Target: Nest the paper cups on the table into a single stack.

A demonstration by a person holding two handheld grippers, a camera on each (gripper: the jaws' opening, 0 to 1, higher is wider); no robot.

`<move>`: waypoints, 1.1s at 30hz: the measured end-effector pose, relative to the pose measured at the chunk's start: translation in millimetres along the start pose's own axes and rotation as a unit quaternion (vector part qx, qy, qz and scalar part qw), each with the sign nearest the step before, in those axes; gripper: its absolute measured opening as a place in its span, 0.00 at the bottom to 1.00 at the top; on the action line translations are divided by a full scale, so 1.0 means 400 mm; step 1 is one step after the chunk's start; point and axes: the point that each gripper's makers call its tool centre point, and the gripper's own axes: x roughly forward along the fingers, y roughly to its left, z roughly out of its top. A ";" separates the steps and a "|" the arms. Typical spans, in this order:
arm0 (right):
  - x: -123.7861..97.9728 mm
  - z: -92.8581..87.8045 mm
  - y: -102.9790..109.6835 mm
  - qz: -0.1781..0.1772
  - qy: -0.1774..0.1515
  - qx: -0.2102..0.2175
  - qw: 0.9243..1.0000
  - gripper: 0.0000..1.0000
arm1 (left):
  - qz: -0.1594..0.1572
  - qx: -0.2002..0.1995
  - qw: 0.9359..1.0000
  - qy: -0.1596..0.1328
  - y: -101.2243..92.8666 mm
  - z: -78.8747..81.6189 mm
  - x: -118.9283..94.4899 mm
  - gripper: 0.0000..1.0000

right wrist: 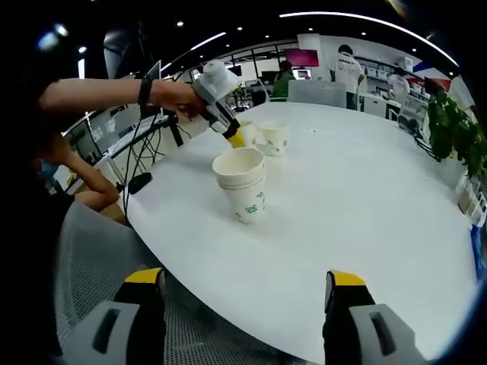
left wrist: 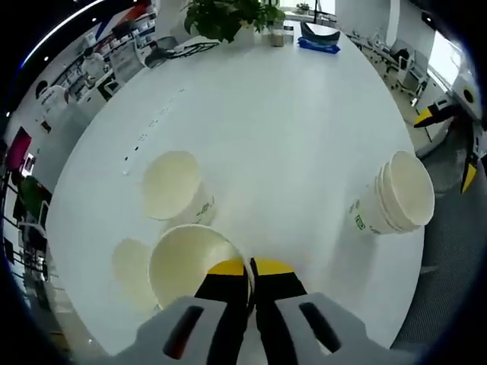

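Near the table edge, left gripper fingers pinch a cup's rim; right gripper fingers gape wide, empty.

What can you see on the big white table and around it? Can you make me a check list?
Surface: round white table, mostly bare.
Job's things: stack of nested paper cups upright near the table's edge; a single cup standing apart; another cup with its rim pinched in the left tongs.
Clutter: potted plant and a blue item at the far side.
Grippers: left tongs shut on the cup rim; right tongs open, short of the stack, off the table's edge.
Cables: black cables hang beside the table.
Surroundings: grey mesh chair, people standing at the back, shelves.
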 end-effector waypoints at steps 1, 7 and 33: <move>0.000 -0.001 0.000 0.000 0.001 -0.001 1.000 0.87 | 0.000 0.000 1.000 -0.001 -0.001 0.000 -0.004 0.00; 0.002 -0.007 -0.003 -0.001 0.001 -0.006 1.000 0.87 | 0.002 0.013 1.000 0.003 -0.021 -0.020 -0.033 0.00; -0.009 0.012 0.007 -0.012 -0.005 -0.010 1.000 0.85 | 0.006 0.073 0.996 -0.047 -0.146 0.128 -0.194 0.00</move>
